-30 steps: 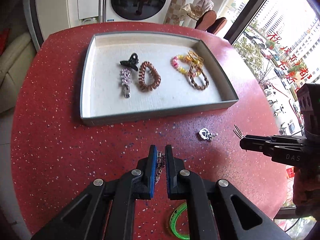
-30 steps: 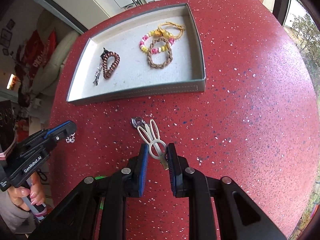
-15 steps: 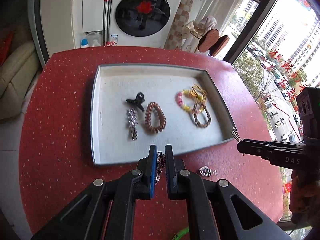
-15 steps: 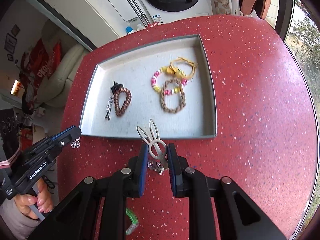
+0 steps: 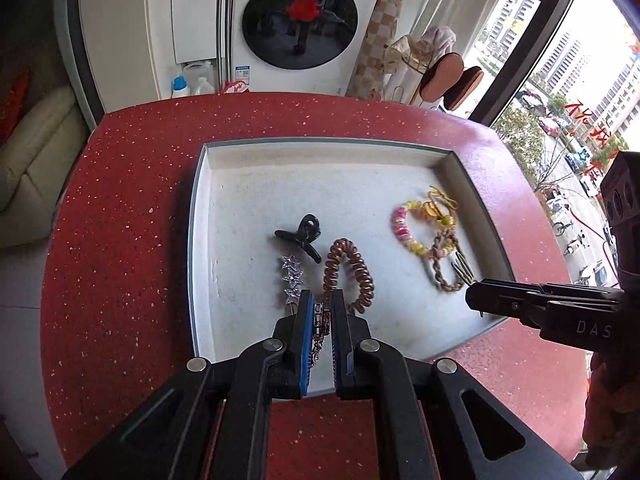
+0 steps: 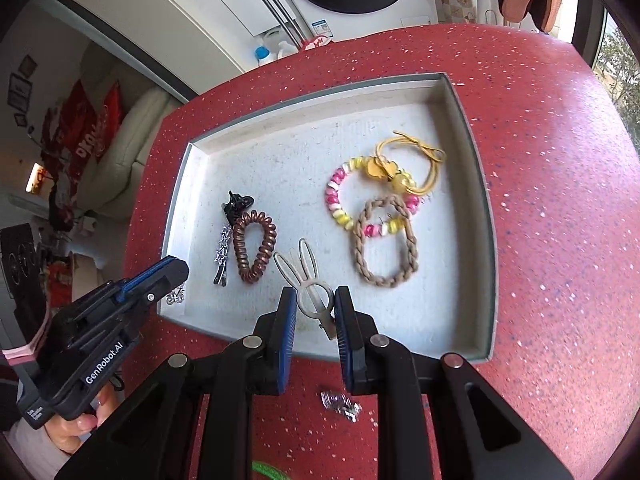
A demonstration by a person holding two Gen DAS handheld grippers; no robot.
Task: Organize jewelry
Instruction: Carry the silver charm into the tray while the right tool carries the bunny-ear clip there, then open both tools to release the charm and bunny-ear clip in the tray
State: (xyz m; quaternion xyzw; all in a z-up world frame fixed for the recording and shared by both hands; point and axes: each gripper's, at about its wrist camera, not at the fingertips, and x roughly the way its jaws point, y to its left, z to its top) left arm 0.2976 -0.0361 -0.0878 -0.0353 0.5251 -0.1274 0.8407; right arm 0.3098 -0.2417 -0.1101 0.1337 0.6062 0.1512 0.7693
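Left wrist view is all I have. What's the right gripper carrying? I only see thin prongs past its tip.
Observer: A silver bunny-ear hair clip, pinched between the fingers of the right gripper, ears pointing forward over the tray.
Operator: Anything not in the tray yet?
Observer: Yes, a small silver piece lies on the red table, short of the tray's near wall and beneath the right gripper.
Operator: Anything else down there?
Observer: Part of something green shows at the bottom edge of the right wrist view, on the table.
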